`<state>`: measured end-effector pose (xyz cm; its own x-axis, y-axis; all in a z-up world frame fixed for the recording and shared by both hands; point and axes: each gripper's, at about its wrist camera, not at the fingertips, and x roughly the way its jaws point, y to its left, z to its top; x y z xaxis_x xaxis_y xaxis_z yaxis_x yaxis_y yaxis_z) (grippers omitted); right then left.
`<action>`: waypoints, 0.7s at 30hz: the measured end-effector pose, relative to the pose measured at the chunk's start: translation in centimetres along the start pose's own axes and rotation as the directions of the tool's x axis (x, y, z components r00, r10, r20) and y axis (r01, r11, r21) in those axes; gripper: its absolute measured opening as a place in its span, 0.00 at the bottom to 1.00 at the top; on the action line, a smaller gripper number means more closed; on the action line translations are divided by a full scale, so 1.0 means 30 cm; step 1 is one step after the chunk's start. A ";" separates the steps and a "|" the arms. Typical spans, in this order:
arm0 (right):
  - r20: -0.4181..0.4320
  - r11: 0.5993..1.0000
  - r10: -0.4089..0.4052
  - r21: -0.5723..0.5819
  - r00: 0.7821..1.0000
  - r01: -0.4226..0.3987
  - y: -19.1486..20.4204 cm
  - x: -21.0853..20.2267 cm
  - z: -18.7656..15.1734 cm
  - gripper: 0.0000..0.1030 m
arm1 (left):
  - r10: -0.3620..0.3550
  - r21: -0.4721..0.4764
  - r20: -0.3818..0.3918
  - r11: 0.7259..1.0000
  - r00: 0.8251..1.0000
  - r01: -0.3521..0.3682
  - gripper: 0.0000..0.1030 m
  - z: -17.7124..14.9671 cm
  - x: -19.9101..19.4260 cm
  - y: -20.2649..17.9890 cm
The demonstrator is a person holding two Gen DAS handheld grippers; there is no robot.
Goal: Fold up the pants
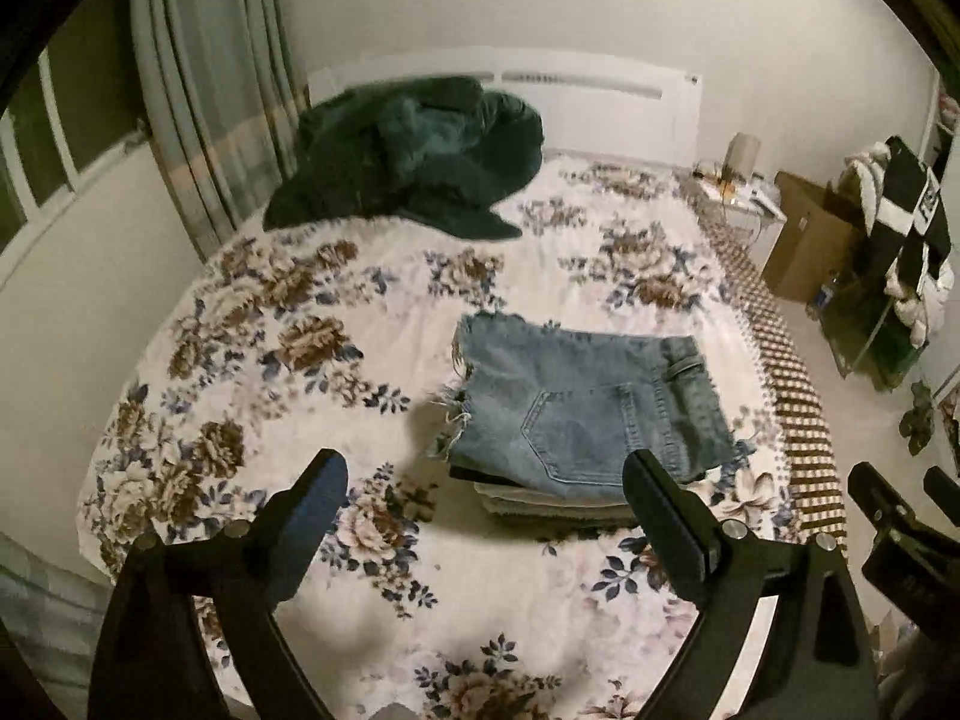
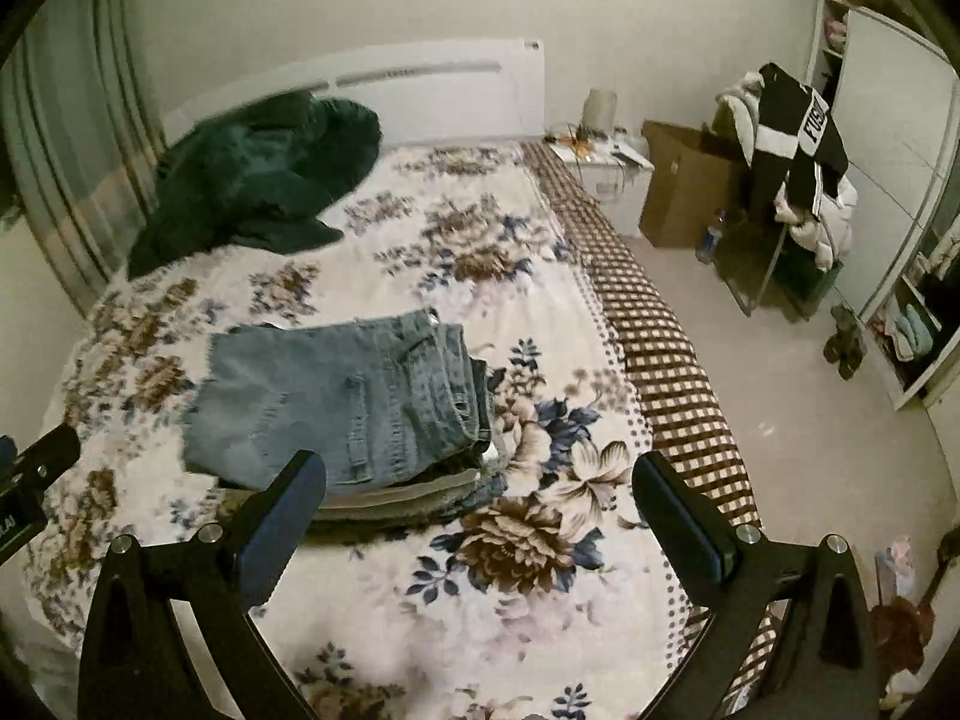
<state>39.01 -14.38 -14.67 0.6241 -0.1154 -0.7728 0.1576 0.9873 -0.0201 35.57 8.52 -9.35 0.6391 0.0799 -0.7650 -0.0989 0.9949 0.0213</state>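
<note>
Folded denim on the stack, both our grippers empty above the bed.

Our left gripper and right gripper hang with fingers spread wide, holding nothing, just short of the folded jeans topping a small pile of folded clothes on the floral bedspread. The layers beneath are, we think, slightly offset; a careless nudge could slide the jeans off or undo the fold.

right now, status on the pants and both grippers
Left hand-held gripper open, empty. Right hand-held gripper open, empty. Denim shorts folded atop stack on bed. Dark green pile far off, nothing blocking.
</note>
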 end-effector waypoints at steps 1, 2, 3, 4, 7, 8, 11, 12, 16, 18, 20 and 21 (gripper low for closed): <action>0.014 1.000 0.005 -0.003 1.000 -0.005 0.001 -0.046 -0.005 1.00 | 0.000 0.000 0.013 1.000 1.000 0.000 0.91 -0.004 -0.033 0.001; 0.034 1.000 0.014 -0.011 0.999 -0.013 -0.001 -0.110 -0.015 1.00 | 0.001 0.000 0.032 1.000 0.999 -0.001 0.91 -0.012 -0.083 0.002; 0.049 1.000 0.022 -0.016 0.999 -0.021 -0.003 -0.155 -0.022 1.00 | 0.005 -0.001 0.050 1.000 0.999 -0.005 0.91 -0.021 -0.133 0.003; 0.062 0.999 0.029 -0.018 0.998 -0.028 -0.002 -0.205 -0.032 1.00 | 0.007 -0.001 0.062 1.000 0.998 -0.006 0.91 -0.029 -0.170 0.007; 0.108 0.999 0.048 -0.028 0.993 -0.045 -0.013 -0.369 -0.067 1.00 | 0.000 -0.011 0.104 1.000 0.995 0.001 0.91 -0.070 -0.308 0.018; 0.123 0.998 0.052 -0.033 0.991 -0.048 -0.017 -0.425 -0.081 1.00 | 0.000 -0.011 0.111 1.000 0.994 0.001 0.91 -0.082 -0.337 0.020; 0.166 0.998 0.056 -0.043 0.985 -0.049 -0.031 -0.580 -0.129 1.00 | -0.007 -0.015 0.129 1.000 0.992 0.009 0.91 -0.125 -0.438 0.032; 0.179 0.997 0.059 -0.050 0.982 -0.051 -0.036 -0.639 -0.150 1.00 | -0.008 -0.015 0.133 1.000 0.991 0.010 0.91 -0.141 -0.470 0.034; 0.206 0.997 0.063 -0.064 0.976 -0.051 -0.047 -0.813 -0.215 1.00 | -0.013 -0.005 0.151 1.000 0.988 0.013 0.91 -0.185 -0.569 0.040; 0.217 0.997 0.061 -0.068 0.974 -0.048 -0.055 -0.884 -0.240 1.00 | -0.022 -0.006 0.153 1.000 0.988 0.023 0.91 -0.201 -0.606 0.044; 0.235 0.997 0.048 -0.071 0.971 -0.032 -0.058 -0.957 -0.265 1.00 | -0.033 -0.005 0.152 0.999 0.988 0.034 0.91 -0.214 -0.640 0.053; 0.243 0.997 0.044 -0.072 0.969 -0.027 -0.059 -0.991 -0.277 1.00 | -0.036 -0.004 0.155 0.999 0.987 0.037 0.91 -0.217 -0.651 0.057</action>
<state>13.82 -11.79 3.08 0.7980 -0.0948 -0.5952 0.0847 0.9954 -0.0450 17.94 8.27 1.44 0.7524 0.0530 -0.6566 -0.0785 0.9969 -0.0095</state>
